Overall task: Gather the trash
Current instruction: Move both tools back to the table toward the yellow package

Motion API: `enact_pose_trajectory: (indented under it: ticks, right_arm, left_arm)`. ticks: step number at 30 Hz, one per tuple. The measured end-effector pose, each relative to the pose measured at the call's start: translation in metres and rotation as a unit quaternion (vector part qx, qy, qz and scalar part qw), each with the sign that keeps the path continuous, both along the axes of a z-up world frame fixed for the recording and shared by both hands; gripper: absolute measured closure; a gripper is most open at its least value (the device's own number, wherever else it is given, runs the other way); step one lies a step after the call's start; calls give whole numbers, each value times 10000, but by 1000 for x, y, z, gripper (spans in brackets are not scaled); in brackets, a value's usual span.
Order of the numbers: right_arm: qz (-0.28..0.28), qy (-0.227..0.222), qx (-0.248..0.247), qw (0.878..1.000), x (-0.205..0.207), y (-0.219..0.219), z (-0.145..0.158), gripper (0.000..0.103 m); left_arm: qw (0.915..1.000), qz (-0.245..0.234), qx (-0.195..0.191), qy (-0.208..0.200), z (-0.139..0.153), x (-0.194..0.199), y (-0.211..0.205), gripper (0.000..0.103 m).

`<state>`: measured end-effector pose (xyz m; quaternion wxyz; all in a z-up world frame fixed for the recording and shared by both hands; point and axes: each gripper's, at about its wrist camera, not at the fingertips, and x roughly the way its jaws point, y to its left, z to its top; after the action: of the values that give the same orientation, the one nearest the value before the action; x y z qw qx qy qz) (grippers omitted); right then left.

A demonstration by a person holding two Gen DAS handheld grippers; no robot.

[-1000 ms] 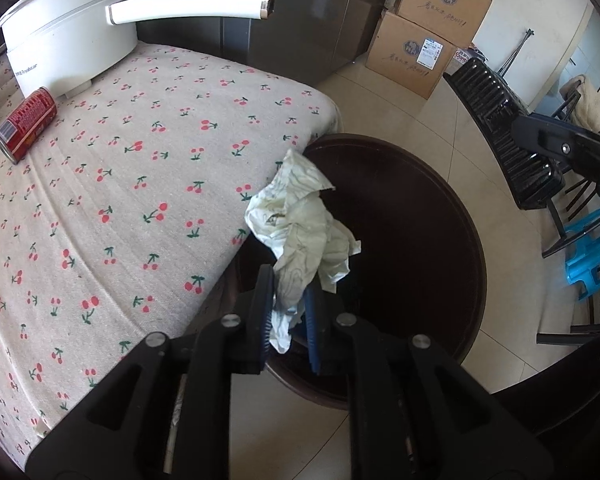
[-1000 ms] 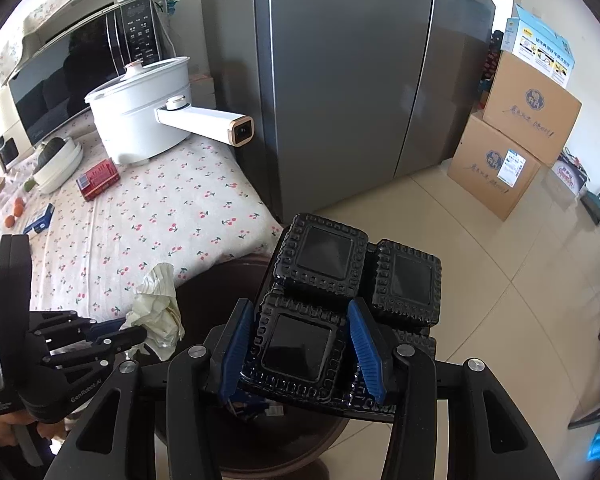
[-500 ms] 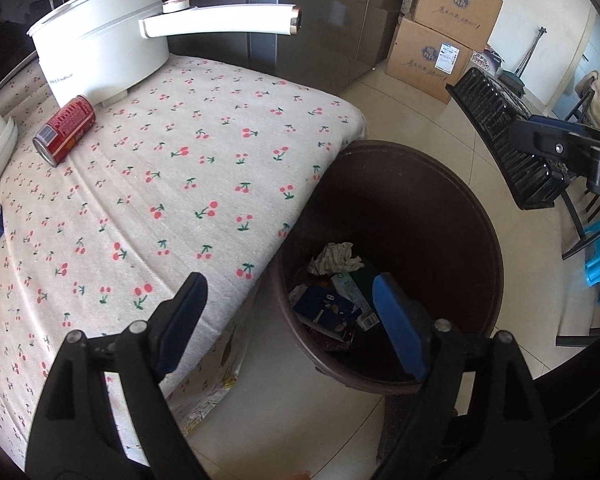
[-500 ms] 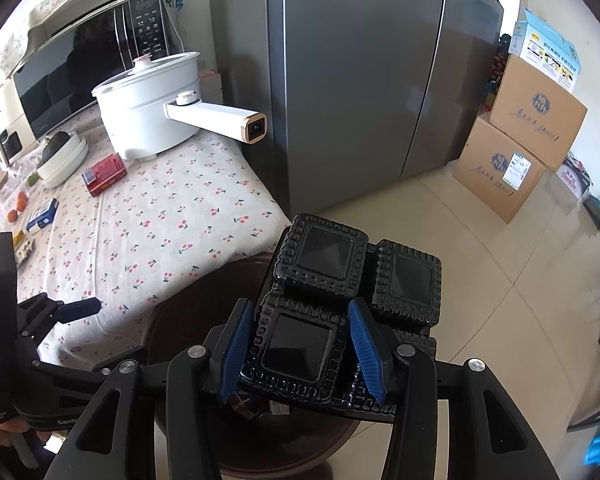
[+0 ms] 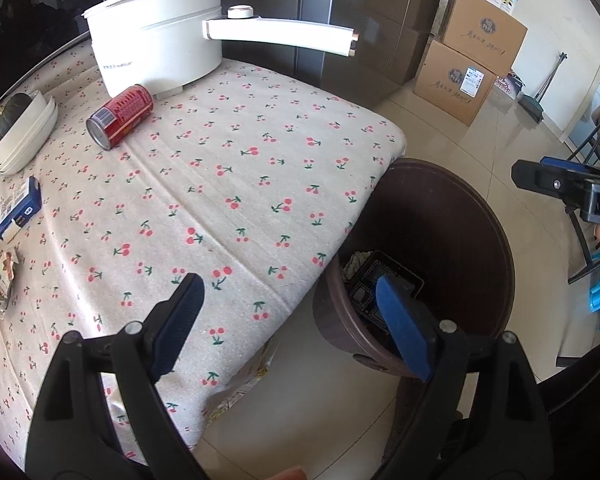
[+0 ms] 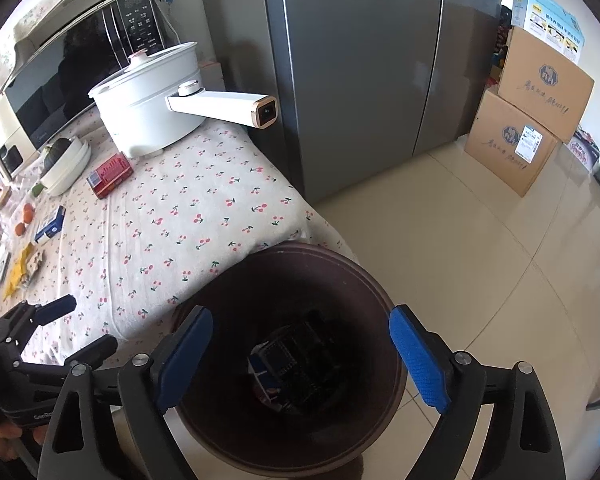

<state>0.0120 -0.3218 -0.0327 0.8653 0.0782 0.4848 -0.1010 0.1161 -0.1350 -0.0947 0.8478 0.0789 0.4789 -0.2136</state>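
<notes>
Over the brown trash bin (image 6: 384, 300) beside the table's corner, your right gripper (image 6: 300, 356) has just sprung open, empty; the black tray (image 6: 300, 368) lies inside. Your left gripper (image 5: 288, 320) gapes empty too.

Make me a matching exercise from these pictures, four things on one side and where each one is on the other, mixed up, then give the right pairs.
Things:
1. red can
2. black plastic tray
3. cardboard boxes
4. white pot

Places:
A. stacked on the floor by the wall
B. lying on its side on the cherry tablecloth
C. inside the brown bin
D. upright at the far end of the table

Pairs: 1-B, 2-C, 3-A, 4-D
</notes>
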Motion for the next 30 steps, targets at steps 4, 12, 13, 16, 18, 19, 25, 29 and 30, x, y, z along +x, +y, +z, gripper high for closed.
enact_pose_trajectory:
  ticks: [4, 12, 13, 16, 18, 19, 25, 29, 30]
  right_arm:
    - [39, -25, 108, 9999, 6, 9, 1, 5]
    - [298, 75, 83, 9995, 30, 43, -3, 0]
    - [347, 105, 67, 9993, 33, 48, -4, 0]
    - [464, 209, 116, 9986, 44, 65, -5, 0]
    - [511, 239, 276, 9980, 51, 76, -5, 0]
    - [546, 251, 427, 9973, 55, 81, -6, 0]
    - [803, 376, 958, 9914, 81, 118, -14, 0]
    - [915, 281, 922, 9911, 96, 141, -17, 0]
    - [930, 285, 941, 9908, 101, 145, -19, 0]
  left_arm:
    - [9998, 175, -32, 15, 3, 3, 16, 15]
    - [9972, 736, -105, 37, 9, 14, 67, 15]
    - [9965, 825, -118, 38, 11, 16, 75, 15]
    - [9940, 1077, -169, 31, 15, 21, 101, 15]
    - [9920, 1247, -191, 7, 19, 25, 119, 15]
    - [9908, 1338, -199, -12, 21, 26, 129, 15]
    - [9808, 1941, -142, -128, 29, 36, 197, 15]
    - [9688, 2477, -43, -79, 22, 48, 246, 15]
    - [9650, 2622, -9, -52, 19, 52, 257, 15]
